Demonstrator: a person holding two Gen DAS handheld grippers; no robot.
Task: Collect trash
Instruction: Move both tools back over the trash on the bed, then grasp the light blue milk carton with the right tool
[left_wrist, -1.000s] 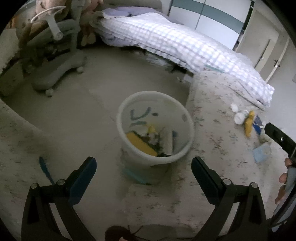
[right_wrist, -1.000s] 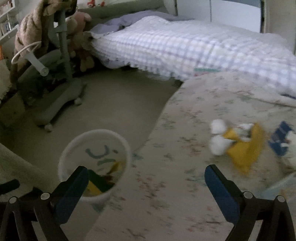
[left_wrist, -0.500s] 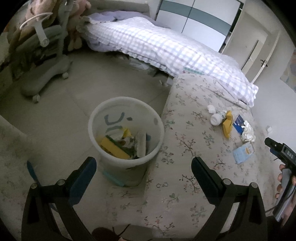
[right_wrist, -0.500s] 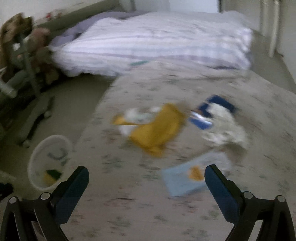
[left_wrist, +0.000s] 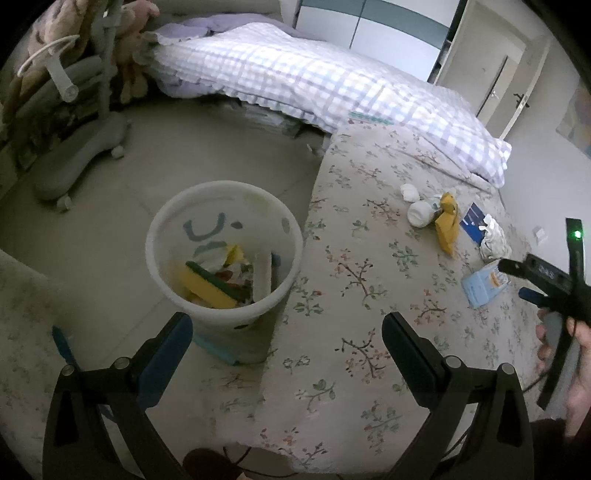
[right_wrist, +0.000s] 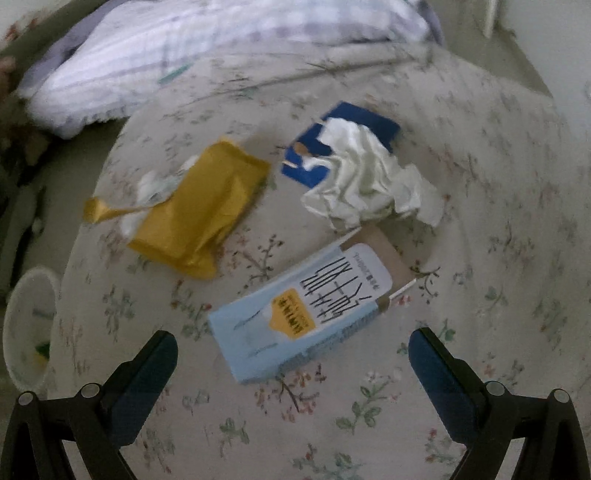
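Observation:
A white trash bin (left_wrist: 221, 254) holding several scraps stands on the floor beside the floral bedcover (left_wrist: 354, 295). My left gripper (left_wrist: 288, 350) is open and empty, just in front of the bin. On the cover lie a light blue carton (right_wrist: 306, 310), a yellow wrapper (right_wrist: 199, 214), a crumpled white tissue (right_wrist: 369, 184) and a dark blue packet (right_wrist: 351, 129). My right gripper (right_wrist: 291, 369) is open and empty, just short of the light blue carton. The bin also shows at the left edge of the right wrist view (right_wrist: 26, 332).
A checked quilt (left_wrist: 314, 77) lies across the back of the bed. A grey wheeled chair base (left_wrist: 77, 155) stands on the floor at the left. White wads (left_wrist: 417, 210) lie by the yellow wrapper (left_wrist: 447, 225). A door (left_wrist: 487, 74) is at the far right.
My right gripper has swung right from the bin towards the trash on the bed and come close above the light blue carton. My left gripper has shifted right and drawn back a little.

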